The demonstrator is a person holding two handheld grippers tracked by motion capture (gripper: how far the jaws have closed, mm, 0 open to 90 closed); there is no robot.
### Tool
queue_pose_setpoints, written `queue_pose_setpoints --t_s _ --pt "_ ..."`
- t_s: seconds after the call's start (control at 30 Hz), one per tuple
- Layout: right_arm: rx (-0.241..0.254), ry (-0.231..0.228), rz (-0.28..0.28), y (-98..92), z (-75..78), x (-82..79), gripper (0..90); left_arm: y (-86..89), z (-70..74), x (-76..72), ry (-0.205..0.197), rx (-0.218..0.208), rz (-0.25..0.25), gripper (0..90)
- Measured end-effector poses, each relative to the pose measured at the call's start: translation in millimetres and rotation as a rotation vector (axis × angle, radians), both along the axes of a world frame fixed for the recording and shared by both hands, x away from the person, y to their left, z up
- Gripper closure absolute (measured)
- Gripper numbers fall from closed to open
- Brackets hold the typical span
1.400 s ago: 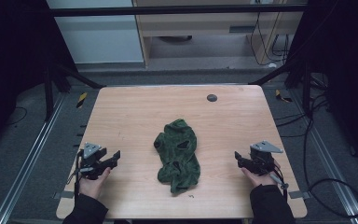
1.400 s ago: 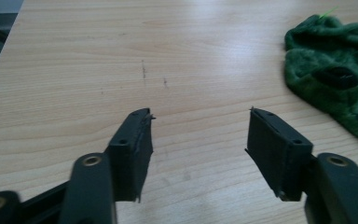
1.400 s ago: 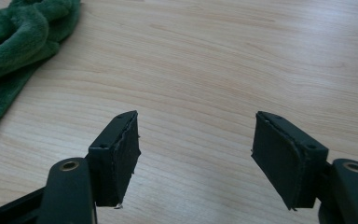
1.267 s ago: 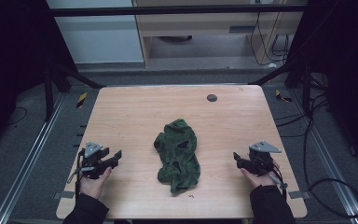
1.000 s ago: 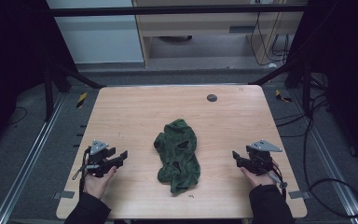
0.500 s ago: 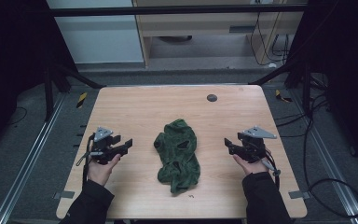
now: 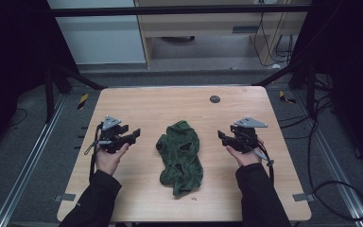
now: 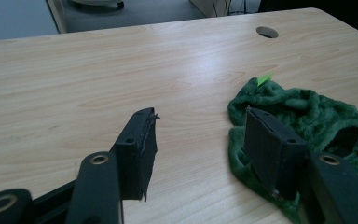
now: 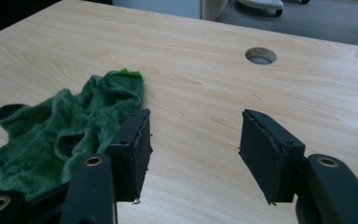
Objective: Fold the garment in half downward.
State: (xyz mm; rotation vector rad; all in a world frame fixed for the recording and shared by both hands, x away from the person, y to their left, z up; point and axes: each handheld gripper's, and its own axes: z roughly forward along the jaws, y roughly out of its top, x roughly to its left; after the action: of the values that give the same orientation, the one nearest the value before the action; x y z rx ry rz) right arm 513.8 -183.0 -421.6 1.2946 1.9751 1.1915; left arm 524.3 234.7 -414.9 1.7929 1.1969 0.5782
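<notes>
Cloth: a crumpled green cloth (image 7: 180, 156) lies near the middle of your wooden table (image 7: 170, 101), stretched roughly from the far side toward your near edge, wider at the far end and bunched at the near end.
Cloth detail: in the left gripper view a small bright green tag (image 8: 263, 79) sticks out at the cloth's far edge; the pile looks fleecy, with a dark fold opening in it.
Left gripper: your left gripper (image 7: 133, 135) hangs above the table to the left of the cloth, pointing toward it, clear of the fabric.
Left jaws: spread wide, with bare table between them; in the left gripper view the right-hand jaw overlaps the edge of the cloth in the picture, and you cannot tell from there whether it touches.
Right gripper: your right gripper (image 7: 222, 137) is held to the right of the cloth, pointing toward it, near but apart.
Right jaws: apart with nothing between them, though they have just been closing a little.
Hands: each of your hands cups its gripper from below, dark sleeves coming in from the near edge.
Table hole: a round cable hole (image 7: 214, 99) sits near the far edge, well apart from the cloth.
</notes>
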Motion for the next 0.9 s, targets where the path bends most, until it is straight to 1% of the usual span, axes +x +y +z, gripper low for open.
queue_pose_setpoints --t_s 0.1,0.17,0.2,0.27,0.33,0.37,0.4,0.5,0.63,0.67,0.77,0.9 --pt "0.013 0.003 0.006 5.2 0.6 6.3 43.8 -7.6 -1.0 6.0 0.000 -0.006 -0.018 43.0" --pt "0.016 0.005 0.010 9.5 0.8 10.3 44.5 -11.0 -2.2 8.4 0.000 -0.002 -0.026 42.5" --pt "0.012 0.004 0.015 11.7 0.8 12.3 44.8 -17.8 -5.3 12.9 0.006 0.005 -0.029 42.6" --pt "0.012 0.002 0.023 16.2 0.7 15.8 45.3 -21.1 -6.9 15.1 0.009 0.008 -0.033 42.6" --pt "0.023 0.009 0.028 20.3 0.2 18.8 45.5 -31.1 -11.6 20.6 0.018 0.014 -0.045 42.7" --pt "0.021 0.012 0.031 22.2 -0.5 20.4 45.5 -31.1 -11.6 20.6 0.018 0.014 -0.045 42.7" --pt "0.019 0.013 0.032 24.2 -1.3 21.8 45.5 -37.8 -14.3 23.4 0.019 0.035 -0.054 42.8" --pt "0.021 0.021 0.038 29.1 -4.5 25.4 46.2 -46.2 -17.8 26.9 0.026 0.048 -0.070 43.3" --pt "0.014 0.039 0.046 34.1 -9.8 30.4 47.3 -53.8 -21.8 32.7 0.044 0.052 -0.080 44.0" --pt "0.018 0.040 0.047 35.0 -11.0 31.5 47.5 -55.2 -23.3 34.3 0.043 0.052 -0.080 44.1" --pt "0.024 0.049 0.049 37.9 -14.6 35.3 48.3 -57.9 -28.5 39.1 0.057 0.056 -0.078 45.0" --pt "0.021 0.063 0.058 44.0 -20.1 40.9 48.7 -59.5 -38.8 46.6 0.092 0.068 -0.069 47.3"
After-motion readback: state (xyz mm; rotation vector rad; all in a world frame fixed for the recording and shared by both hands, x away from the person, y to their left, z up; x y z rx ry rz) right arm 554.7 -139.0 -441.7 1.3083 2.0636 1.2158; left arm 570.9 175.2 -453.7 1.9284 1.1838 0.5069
